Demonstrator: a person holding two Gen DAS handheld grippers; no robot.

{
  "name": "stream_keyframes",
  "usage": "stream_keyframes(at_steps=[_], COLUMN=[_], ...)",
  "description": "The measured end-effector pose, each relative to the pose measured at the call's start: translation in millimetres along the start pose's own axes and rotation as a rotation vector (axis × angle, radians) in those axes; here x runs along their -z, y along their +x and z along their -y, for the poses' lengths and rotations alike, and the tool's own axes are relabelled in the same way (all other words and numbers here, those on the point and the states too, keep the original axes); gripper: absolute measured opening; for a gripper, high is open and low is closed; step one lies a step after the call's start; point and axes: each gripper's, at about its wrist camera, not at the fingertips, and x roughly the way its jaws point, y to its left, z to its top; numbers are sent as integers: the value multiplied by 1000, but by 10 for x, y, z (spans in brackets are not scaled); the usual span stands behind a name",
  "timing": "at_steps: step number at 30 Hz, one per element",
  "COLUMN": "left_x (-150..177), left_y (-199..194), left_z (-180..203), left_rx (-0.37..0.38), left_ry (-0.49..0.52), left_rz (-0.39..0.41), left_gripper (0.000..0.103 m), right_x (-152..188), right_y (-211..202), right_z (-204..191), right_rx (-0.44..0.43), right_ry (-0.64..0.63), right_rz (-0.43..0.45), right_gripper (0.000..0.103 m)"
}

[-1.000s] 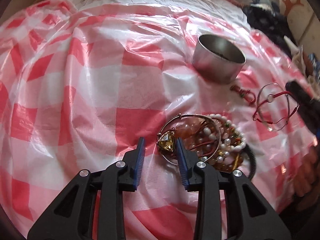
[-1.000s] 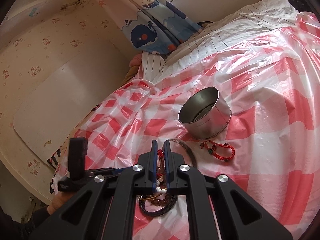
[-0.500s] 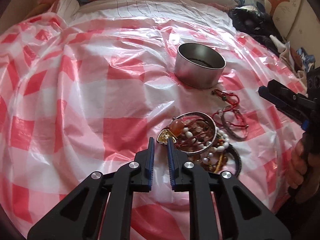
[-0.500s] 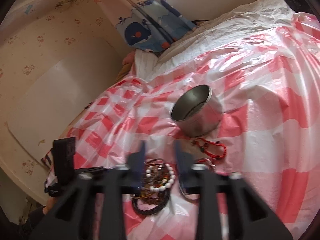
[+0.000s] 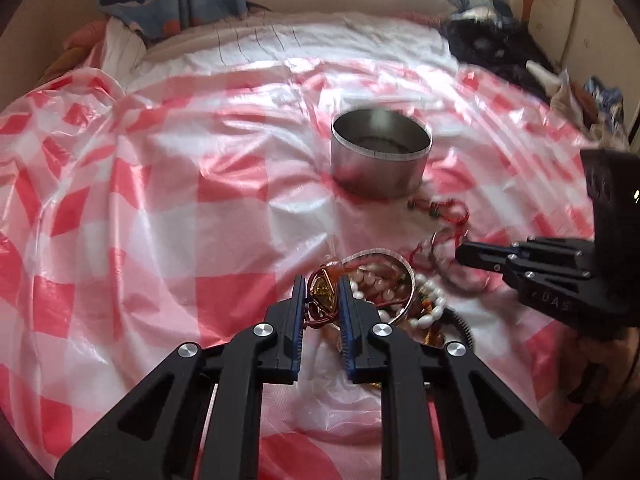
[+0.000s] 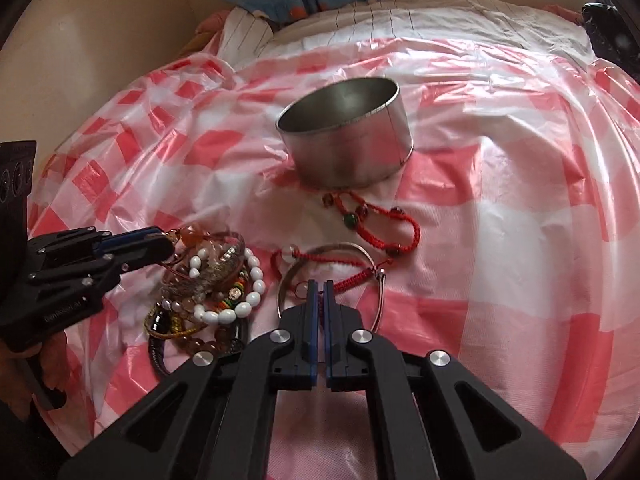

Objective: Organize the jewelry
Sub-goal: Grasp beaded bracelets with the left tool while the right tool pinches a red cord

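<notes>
In the left wrist view, the left gripper (image 5: 320, 292) is seen at lower centre with its fingers a little apart and a gold triangular pendant (image 5: 322, 289) lodged between the blue pads; contact on both sides is suggested, though a firm clamp cannot be confirmed. The pendant sits at the left edge of the jewelry pile (image 5: 394, 300), which lies just ahead and to the right of the fingertips, heaped with a silver bangle (image 5: 408, 276) and white beads. The steel tin (image 5: 381, 152) is placed further up the frame, above the pile and slightly right, open side up. In the right wrist view, the right gripper (image 6: 319, 292) is shown at lower centre with its fingers drawn nearly together on the red cord of a wire bangle (image 6: 332, 276) (a thin loop whose long axis runs left to right across the frame, just above the fingertips). A separate red beaded bracelet (image 6: 376, 220) lies between that loop and the tin, close below the tin's base. The coming move is judged to turn on the tin lying straight up-frame from both sets of fingers; the right gripper appears the nearer, with only the red bracelet in between. Tangling in the pile is judged the main risk for the left side. All of it rests on a red-checked plastic sheet (image 6: 500, 240).
</notes>
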Motion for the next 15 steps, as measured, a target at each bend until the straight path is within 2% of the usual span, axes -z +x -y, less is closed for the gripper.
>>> stream_keyframes(at_steps=[6, 8, 10, 11, 12, 13, 15], left_x=[-97, -134, -163, -182, -193, -193, -198], left_y=[-288, -381, -458, -477, -484, -482, -456], left_z=[-94, -104, -107, -105, -99, -101, -74], left_rx=[121, 143, 160, 167, 169, 169, 174], left_ry=[-85, -100, -110, -115, -116, -113, -108], left_rz=[126, 163, 196, 201, 202, 202, 195], left_gripper=[14, 14, 14, 14, 14, 14, 14], right_x=[-77, -103, -113, -106, -98, -98, -112], right_y=[-315, -348, -279, -213, -166, -138, -113], right_z=[90, 86, 78, 80, 75, 73, 30], right_rx=[-102, -121, -98, -69, -46, -16, 21], right_ry=[67, 63, 69, 69, 71, 69, 32], right_rz=[126, 131, 96, 71, 61, 62, 65], right_gripper=[1, 1, 4, 10, 42, 61, 61])
